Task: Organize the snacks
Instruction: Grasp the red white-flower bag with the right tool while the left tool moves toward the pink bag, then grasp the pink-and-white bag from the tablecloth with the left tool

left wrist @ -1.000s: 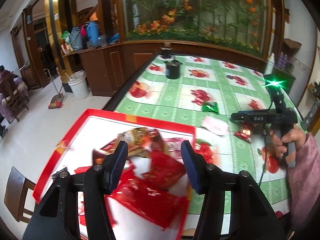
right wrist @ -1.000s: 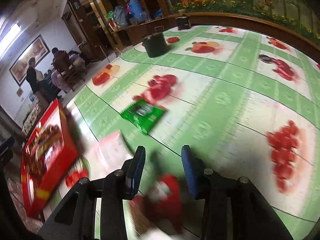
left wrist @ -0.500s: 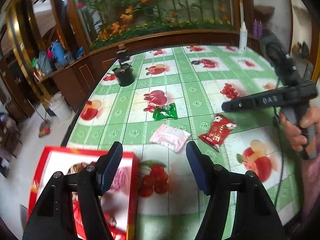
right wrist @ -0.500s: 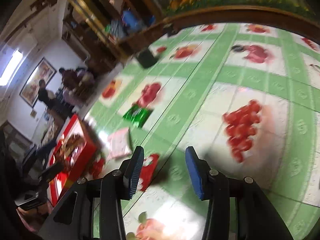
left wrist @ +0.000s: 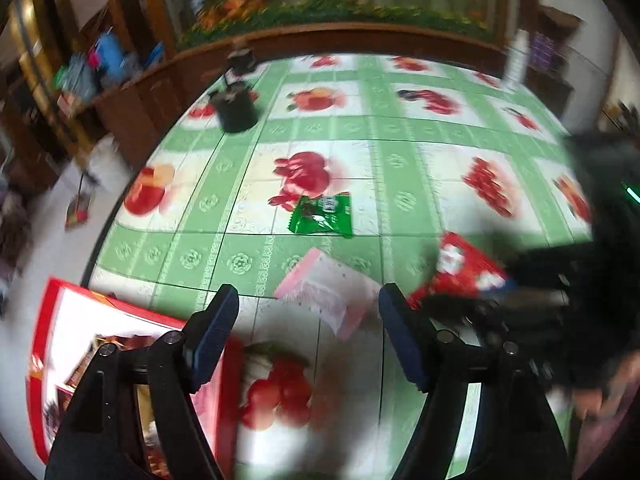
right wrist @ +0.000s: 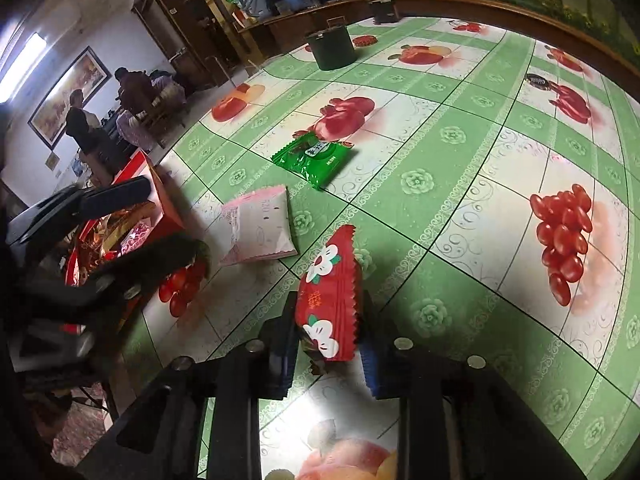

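My right gripper (right wrist: 327, 354) is shut on a red snack packet with white flowers (right wrist: 331, 292); it also shows at the right in the left wrist view (left wrist: 464, 270). My left gripper (left wrist: 308, 324) is open and empty, just short of a pink snack packet (left wrist: 332, 290) that lies flat on the table (right wrist: 260, 228). A green snack packet (left wrist: 322, 216) lies farther out (right wrist: 314, 158). The red snack box (left wrist: 60, 332) with several wrapped snacks sits at the left edge (right wrist: 132, 204).
The table has a green cloth with fruit prints (right wrist: 460, 168). A dark pot (right wrist: 332, 50) stands at the far side (left wrist: 234, 108). A small dark round sweet (right wrist: 535, 80) lies far right. People sit beyond the table's left edge (right wrist: 132, 96).
My left gripper has moved from over the red box out toward the pink packet. My right gripper has come down and closed on the red packet.
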Available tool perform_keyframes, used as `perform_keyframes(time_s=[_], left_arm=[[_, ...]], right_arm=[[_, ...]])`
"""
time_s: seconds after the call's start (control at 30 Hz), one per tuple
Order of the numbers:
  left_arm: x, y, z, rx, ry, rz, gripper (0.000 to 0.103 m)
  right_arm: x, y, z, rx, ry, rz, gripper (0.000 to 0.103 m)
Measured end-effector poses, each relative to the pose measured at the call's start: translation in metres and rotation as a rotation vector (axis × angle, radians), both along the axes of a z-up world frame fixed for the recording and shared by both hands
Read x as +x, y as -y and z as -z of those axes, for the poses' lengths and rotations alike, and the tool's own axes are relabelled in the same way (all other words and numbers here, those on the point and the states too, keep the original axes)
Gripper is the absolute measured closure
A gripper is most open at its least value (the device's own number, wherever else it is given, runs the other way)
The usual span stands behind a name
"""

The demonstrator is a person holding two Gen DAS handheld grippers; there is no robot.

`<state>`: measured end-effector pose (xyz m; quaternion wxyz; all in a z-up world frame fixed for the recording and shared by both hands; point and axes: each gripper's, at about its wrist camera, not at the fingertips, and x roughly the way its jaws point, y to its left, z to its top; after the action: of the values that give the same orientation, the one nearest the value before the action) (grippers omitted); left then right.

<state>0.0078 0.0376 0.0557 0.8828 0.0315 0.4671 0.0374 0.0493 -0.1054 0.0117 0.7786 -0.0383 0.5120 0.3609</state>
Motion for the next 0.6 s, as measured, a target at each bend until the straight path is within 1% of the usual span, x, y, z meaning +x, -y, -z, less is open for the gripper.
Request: perform_keyframes(time_s=[0.07, 0.1, 0.13, 0.2, 0.27, 0.3, 0.4, 0.5, 0.57, 0.6], left_arm=[[0.010, 0.004, 0.008, -0.026, -0.032, -0.013, 0.031], [0.016, 0.008, 0.013, -0.030, -0.049, -0.011, 0.031], [0.020, 0.012, 0.019, -0.012, -0.061, -0.020, 0.031], [0.026, 0.022, 0.027, 0.028, -0.071, -0.022, 0.031], [0.031, 0.032, 0.037, 0.082, -0.079, -0.004, 0.030], [0.033, 0.034, 0.042, 0.103, -0.091, -0.004, 0.031], [0.030, 0.035, 0.045, 0.074, -0.061, 0.030, 0.030], [0.026, 0.042, 0.045, 0.069, -0.032, 0.072, 0.030], [0.022, 0.047, 0.044, 0.063, -0.015, 0.106, 0.034], [0.018, 0.051, 0.044, 0.061, -0.005, 0.126, 0.040]], right_arm=[[0.006, 0.007, -0.001, -0.005, -0.002, 0.043, 0.077], [0.011, 0.017, -0.001, -0.005, -0.009, 0.095, 0.077], [0.017, 0.025, -0.001, 0.001, -0.020, 0.139, 0.077], [0.032, 0.052, -0.002, 0.029, -0.055, 0.276, 0.077], [0.040, 0.070, -0.002, 0.057, -0.077, 0.354, 0.077], [0.041, 0.075, -0.002, 0.061, -0.078, 0.374, 0.077], [0.042, 0.078, -0.004, 0.071, -0.081, 0.393, 0.077], [0.040, 0.079, -0.006, 0.088, -0.082, 0.397, 0.077], [0.040, 0.081, -0.007, 0.093, -0.085, 0.405, 0.077], [0.044, 0.079, -0.006, 0.094, -0.086, 0.412, 0.077]])
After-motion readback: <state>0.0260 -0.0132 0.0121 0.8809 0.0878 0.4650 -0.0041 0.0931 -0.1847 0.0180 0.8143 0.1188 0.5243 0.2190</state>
